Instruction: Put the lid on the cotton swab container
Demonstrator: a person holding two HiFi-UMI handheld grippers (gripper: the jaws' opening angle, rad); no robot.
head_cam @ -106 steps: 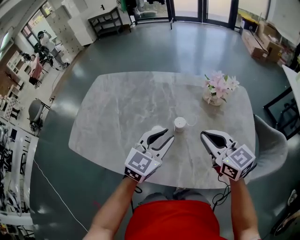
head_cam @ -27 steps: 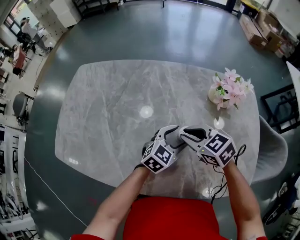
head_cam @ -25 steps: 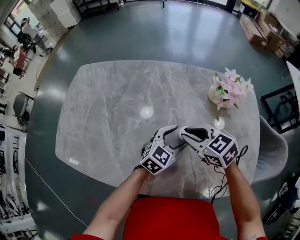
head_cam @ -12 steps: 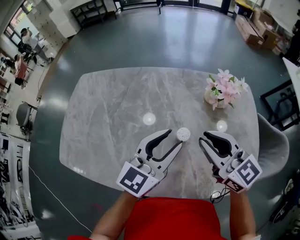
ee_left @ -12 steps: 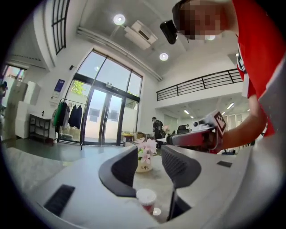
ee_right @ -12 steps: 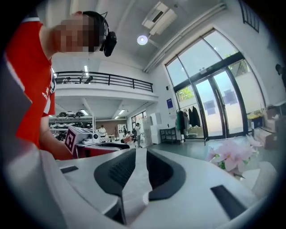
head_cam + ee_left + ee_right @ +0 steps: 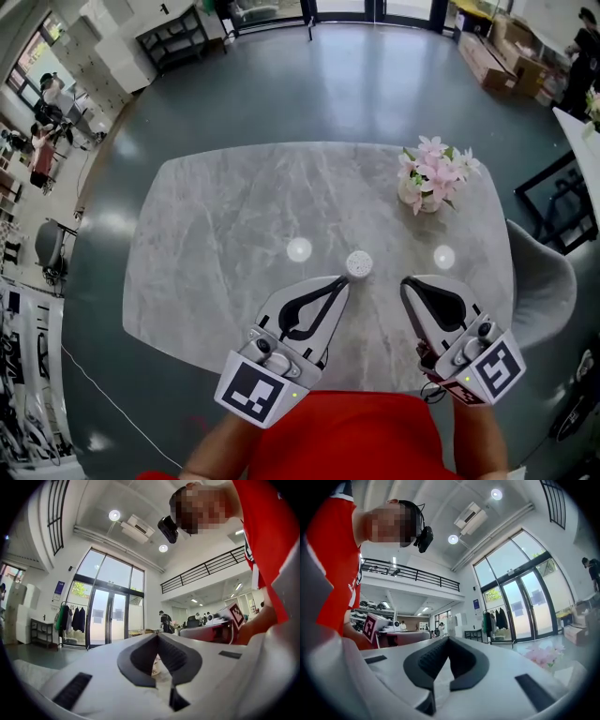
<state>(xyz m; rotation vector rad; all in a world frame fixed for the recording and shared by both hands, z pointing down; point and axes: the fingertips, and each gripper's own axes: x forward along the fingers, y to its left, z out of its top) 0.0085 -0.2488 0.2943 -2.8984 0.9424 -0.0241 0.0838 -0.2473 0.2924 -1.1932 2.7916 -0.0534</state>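
The cotton swab container (image 7: 358,264) is a small white round tub with its lid on, standing alone on the grey marble table (image 7: 216,234). My left gripper (image 7: 342,282) hangs just short of it on the near left; its jaws have just closed with nothing between them. My right gripper (image 7: 407,284) is a little to the container's right, apart from it, and has also just closed empty. In the left gripper view the left gripper (image 7: 157,637) has its pads meeting, and in the right gripper view so does the right gripper (image 7: 448,642).
A vase of pink flowers (image 7: 425,178) stands at the table's far right and shows in the right gripper view as pink flowers (image 7: 543,656). A grey chair (image 7: 542,281) sits beside the right edge. Two bright ceiling-light reflections lie on the tabletop.
Both grippers have risen and drawn back from the container towards me. The left jaws, wide open half a second ago, have shut; the right jaws have shut too. The container stays put.
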